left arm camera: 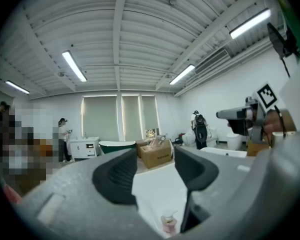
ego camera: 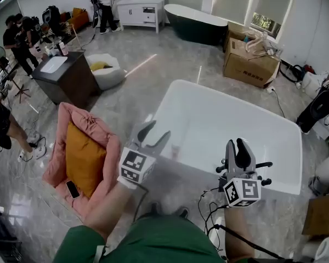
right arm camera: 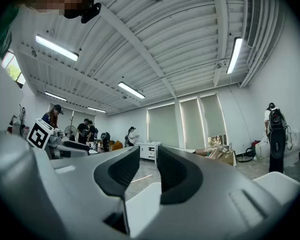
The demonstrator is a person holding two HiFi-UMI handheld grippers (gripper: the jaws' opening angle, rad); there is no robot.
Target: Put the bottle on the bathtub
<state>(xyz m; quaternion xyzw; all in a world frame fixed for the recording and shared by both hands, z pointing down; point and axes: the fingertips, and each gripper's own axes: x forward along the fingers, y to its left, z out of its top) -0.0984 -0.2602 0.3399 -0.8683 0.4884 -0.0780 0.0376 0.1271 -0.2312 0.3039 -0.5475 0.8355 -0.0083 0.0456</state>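
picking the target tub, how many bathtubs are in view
2: a white bathtub just ahead of the person, a dark green bathtub by the far wall; others may be hidden.

Open air over the white bathtub, its basin bare through the middle and to the far end. Free gap between the left gripper and the right gripper, both near the tub's near edge. Left of the tub, a passage of grey floor, hemmed by a pink cushion with an orange pillow and by a dark cabinet. Beyond the far rim, a cardboard box. Close to the tub's right end, black equipment.
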